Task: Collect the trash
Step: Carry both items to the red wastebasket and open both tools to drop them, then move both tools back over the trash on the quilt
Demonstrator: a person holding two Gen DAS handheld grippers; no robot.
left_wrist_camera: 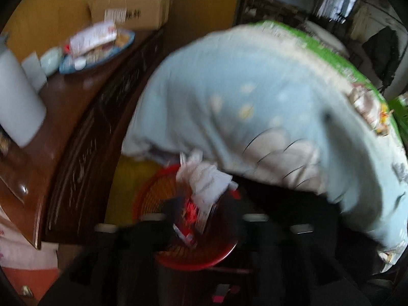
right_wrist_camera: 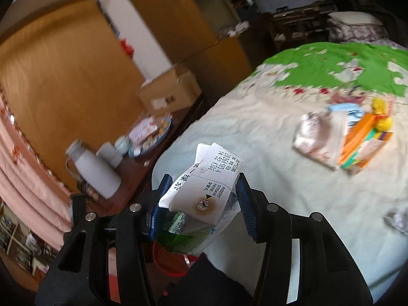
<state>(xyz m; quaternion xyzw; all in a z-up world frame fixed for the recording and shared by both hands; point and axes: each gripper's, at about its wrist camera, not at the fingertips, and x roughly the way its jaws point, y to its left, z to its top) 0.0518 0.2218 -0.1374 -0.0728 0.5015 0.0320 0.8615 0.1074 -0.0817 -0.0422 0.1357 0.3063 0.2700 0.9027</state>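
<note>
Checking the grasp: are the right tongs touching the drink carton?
Touching. The right wrist view shows the right tongs with both blue pads pressed against the drink carton, held between them.

Right tongs (right_wrist_camera: pixel 201 199): blue-padded fingers (right_wrist_camera: pixel 243 199) at 6 o'clock in the right wrist view, clamped on a crushed drink carton (right_wrist_camera: pixel 204 186), pads pressing both its sides. Left tongs (left_wrist_camera: pixel 201 219): dark, blurred, low at 6 o'clock; finger spacing unreadable.

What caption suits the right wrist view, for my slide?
Right gripper clamps a crumpled drink carton above the bed.
</note>
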